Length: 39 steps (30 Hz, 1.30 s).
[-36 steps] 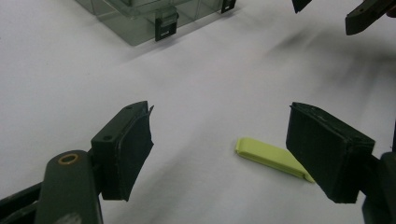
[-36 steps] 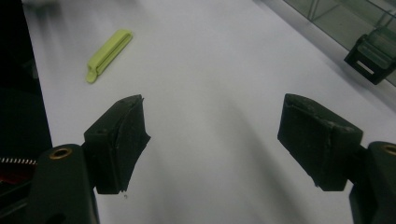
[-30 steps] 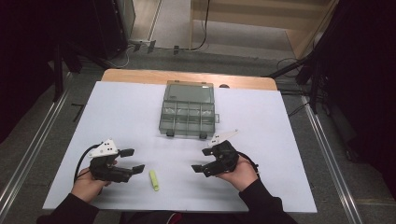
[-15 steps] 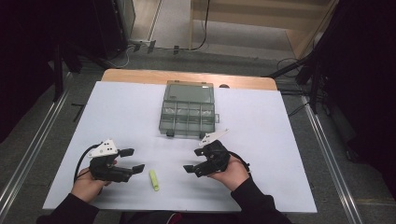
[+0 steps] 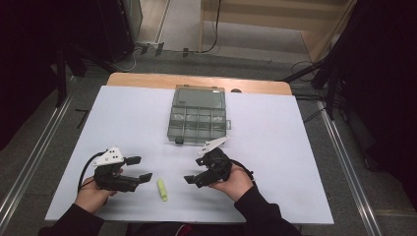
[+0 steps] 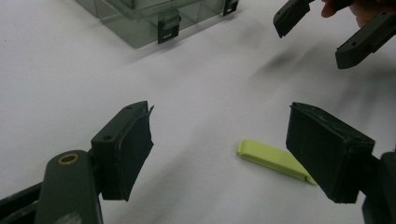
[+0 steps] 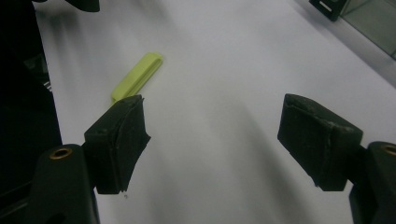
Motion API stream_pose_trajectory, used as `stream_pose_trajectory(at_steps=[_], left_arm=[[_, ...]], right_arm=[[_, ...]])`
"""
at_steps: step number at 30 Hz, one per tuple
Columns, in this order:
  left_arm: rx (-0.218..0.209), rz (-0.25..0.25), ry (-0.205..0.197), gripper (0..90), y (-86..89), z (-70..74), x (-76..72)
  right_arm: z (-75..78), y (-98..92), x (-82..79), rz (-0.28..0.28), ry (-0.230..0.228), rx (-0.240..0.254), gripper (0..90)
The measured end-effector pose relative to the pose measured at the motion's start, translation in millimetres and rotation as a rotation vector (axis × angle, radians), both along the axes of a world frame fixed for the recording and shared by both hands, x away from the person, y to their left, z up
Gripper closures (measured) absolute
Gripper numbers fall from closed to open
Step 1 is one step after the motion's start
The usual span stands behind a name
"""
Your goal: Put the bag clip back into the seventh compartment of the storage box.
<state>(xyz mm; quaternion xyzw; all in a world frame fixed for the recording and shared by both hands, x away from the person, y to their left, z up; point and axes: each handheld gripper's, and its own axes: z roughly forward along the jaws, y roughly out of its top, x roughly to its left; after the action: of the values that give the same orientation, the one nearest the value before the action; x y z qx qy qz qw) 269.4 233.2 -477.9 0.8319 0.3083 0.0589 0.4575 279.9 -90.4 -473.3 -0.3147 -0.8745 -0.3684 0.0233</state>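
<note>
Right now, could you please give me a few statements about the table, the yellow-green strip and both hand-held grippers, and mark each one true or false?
1. The flat yellow-green plastic strip lies on the white table between the two hand-held grippers. True.
2. The left hand-held gripper is shut on the strip. False: its jaws are open and hold nothing.
3. The translucent grey compartment box sits at the far middle of the table. True.
4. The right hand-held gripper holds the box's latch. False: it is open, apart from the box.
</note>
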Motion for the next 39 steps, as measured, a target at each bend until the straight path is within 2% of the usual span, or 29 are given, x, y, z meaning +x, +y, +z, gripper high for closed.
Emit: stream_pose_trajectory(at_steps=[8,14,16,27,39], left_arm=[[-0.003,0.000,0.000,21.9,0.3,0.1,-0.1],[-0.002,-0.002,0.005,21.9,-0.1,-0.1,-0.3],[0.000,-0.001,0.003,21.9,0.1,0.0,-0.1],[-0.001,-0.003,0.003,21.9,0.5,0.2,-0.4],[-0.005,-0.002,0.004,21.9,0.7,0.0,-0.1]], right_arm=[[0.1,14.6,-0.2,0.000,0.000,-0.008,24.9],[-1.1,26.1,-0.9,0.031,0.009,-0.018,25.7],[-0.6,31.4,-0.9,0.062,-0.001,-0.034,26.4],[-0.9,50.6,-3.3,0.119,-0.015,-0.032,26.4],[-8.7,71.0,-8.2,0.127,-0.005,-0.049,26.6]])
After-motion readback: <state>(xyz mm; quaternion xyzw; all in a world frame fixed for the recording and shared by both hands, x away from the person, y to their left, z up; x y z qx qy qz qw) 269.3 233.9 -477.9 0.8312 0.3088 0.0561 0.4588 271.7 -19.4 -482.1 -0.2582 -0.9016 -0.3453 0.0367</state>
